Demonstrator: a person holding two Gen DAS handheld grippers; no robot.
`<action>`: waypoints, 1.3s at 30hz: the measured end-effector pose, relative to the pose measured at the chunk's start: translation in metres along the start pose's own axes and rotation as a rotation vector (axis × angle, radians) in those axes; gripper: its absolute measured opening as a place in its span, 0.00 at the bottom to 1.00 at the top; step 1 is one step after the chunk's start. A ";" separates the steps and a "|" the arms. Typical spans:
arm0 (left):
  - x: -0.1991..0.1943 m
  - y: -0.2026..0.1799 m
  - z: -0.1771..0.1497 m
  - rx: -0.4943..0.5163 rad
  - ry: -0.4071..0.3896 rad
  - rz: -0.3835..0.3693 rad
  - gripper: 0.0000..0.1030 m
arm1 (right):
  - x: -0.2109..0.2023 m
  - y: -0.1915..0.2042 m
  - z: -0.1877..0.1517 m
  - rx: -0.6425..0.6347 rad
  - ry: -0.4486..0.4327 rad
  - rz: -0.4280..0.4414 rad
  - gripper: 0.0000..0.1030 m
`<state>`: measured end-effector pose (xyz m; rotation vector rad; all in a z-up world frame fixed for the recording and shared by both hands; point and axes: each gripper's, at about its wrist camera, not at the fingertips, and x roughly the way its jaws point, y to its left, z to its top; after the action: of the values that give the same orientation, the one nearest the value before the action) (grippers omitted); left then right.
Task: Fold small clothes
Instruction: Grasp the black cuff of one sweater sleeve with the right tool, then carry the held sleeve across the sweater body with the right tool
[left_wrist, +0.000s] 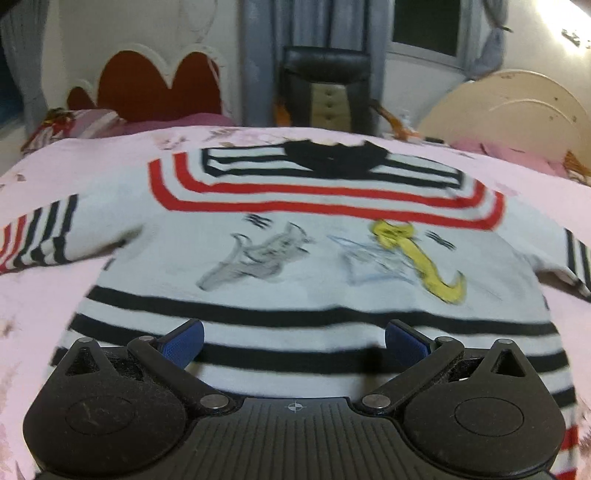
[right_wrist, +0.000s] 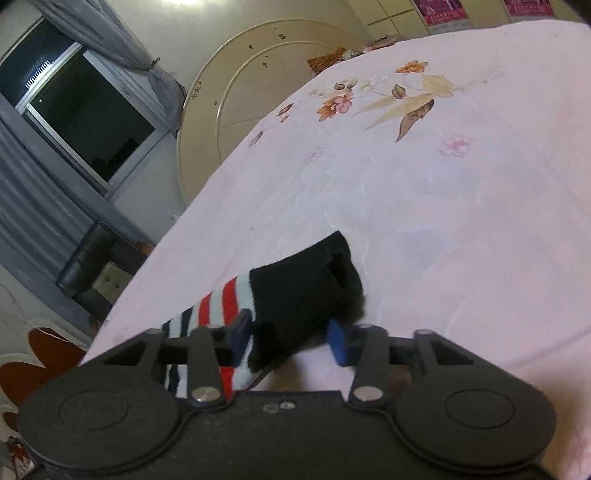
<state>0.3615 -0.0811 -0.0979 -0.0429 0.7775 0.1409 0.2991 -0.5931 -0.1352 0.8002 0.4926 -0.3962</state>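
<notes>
Left gripper (left_wrist: 293, 341) hovers wide apart over the sweater (left_wrist: 295, 258); right gripper (right_wrist: 290, 341), fingers apart, straddles its cuff (right_wrist: 306, 284), likely to grab it.

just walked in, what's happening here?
A person with two handheld grippers is folding a small white knit sweater with black and red stripes, spread flat on a pink floral bedsheet. The left gripper is open over the sweater's hem. The right gripper has the black sleeve cuff between its jaws, not visibly clamped. No fold is visible yet.
</notes>
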 end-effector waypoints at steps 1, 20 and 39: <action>0.002 0.004 0.003 0.000 0.007 0.012 1.00 | 0.002 0.000 0.002 -0.001 0.000 -0.008 0.24; 0.036 0.135 0.042 -0.097 -0.004 -0.140 1.00 | -0.029 0.248 -0.130 -0.574 0.065 0.301 0.07; 0.069 0.139 0.054 -0.138 0.020 -0.345 0.99 | -0.035 0.326 -0.251 -0.754 0.193 0.364 0.35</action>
<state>0.4277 0.0694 -0.1064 -0.3075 0.7688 -0.1342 0.3705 -0.1911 -0.0766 0.1806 0.6065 0.2106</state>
